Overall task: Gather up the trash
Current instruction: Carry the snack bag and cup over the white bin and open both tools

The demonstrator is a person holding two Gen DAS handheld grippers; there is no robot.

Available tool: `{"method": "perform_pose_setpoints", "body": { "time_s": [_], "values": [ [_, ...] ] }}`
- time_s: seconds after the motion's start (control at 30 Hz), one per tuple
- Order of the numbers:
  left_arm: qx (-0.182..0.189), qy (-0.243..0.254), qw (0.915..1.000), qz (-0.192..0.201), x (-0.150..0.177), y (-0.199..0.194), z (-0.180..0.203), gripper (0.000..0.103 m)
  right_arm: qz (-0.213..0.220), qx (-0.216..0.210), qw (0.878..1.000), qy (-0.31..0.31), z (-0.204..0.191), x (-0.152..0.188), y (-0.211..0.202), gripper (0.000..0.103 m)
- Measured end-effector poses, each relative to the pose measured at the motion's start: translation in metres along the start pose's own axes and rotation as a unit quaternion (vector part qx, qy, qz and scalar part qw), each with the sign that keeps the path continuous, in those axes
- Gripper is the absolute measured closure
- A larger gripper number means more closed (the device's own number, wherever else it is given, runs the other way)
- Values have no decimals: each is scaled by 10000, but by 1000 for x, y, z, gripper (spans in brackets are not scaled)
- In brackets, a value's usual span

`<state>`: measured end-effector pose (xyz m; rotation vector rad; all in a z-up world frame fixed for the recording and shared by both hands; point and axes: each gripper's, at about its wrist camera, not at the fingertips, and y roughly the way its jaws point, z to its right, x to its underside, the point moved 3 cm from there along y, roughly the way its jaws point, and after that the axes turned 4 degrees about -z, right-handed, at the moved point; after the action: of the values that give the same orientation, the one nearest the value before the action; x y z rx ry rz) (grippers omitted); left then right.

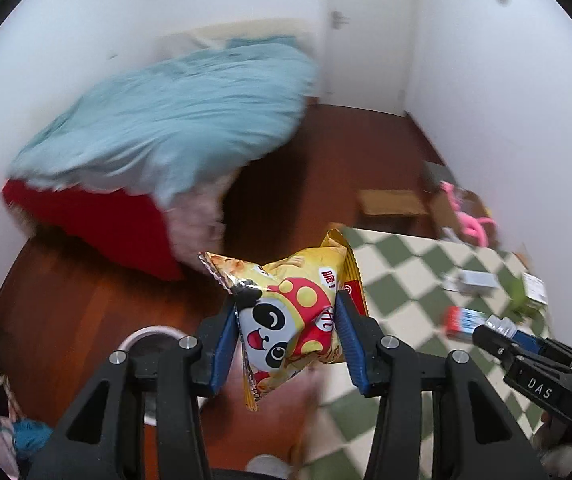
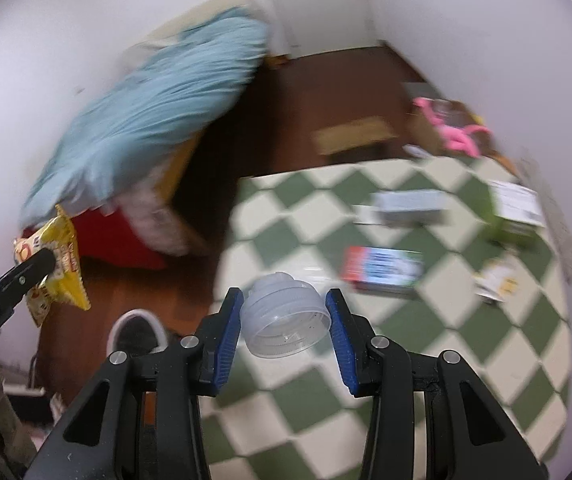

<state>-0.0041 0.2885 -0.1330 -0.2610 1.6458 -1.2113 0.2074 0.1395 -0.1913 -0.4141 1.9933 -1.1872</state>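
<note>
My left gripper (image 1: 288, 322) is shut on a yellow snack bag (image 1: 286, 312) with a panda print and holds it in the air over the brown floor. The bag also shows at the left of the right wrist view (image 2: 57, 268). My right gripper (image 2: 284, 320) is shut on a clear crushed plastic bottle (image 2: 283, 326), held above the edge of the green-and-cream checkered table (image 2: 386, 360). The right gripper shows at the right edge of the left wrist view (image 1: 490, 334).
On the checkered table lie a red-and-blue box (image 2: 382, 268), a grey box (image 2: 410, 206), a green carton (image 2: 516, 212) and a small paper wrapper (image 2: 496, 280). A white-rimmed bin (image 2: 137, 332) stands on the floor below. A bed with a blue cover (image 1: 173, 120) is at the left.
</note>
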Motion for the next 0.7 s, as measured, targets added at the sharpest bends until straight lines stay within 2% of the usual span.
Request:
{"method": "perform_pose_setpoints", "body": {
  "time_s": [0.17, 0.33, 0.43, 0.53, 0.63, 0.7],
  "values": [
    [-467, -537, 9972, -209, 10, 17, -94, 60, -461, -467, 9961, -597, -106, 3, 55, 59],
    [-625, -1273, 9860, -876, 39, 66, -192, 60, -1091, -717, 9860, -1033, -193, 24, 131, 59],
    [-545, -1609, 9768, -1306, 62, 99, -228, 60, -1483, -761, 9779, -1265, -233, 43, 177, 59],
    [-353, -1970, 9639, -1759, 86, 138, -259, 60, -1906, -744, 9672, -1505, -271, 65, 225, 59],
    [-254, -2211, 9523, -2088, 104, 172, -282, 60, -2265, -686, 9575, -1649, -293, 83, 269, 59],
    [-30, -2334, 9437, -2343, 116, 195, -289, 60, -2444, -624, 9519, -1742, -302, 93, 292, 59]
  ]
}}
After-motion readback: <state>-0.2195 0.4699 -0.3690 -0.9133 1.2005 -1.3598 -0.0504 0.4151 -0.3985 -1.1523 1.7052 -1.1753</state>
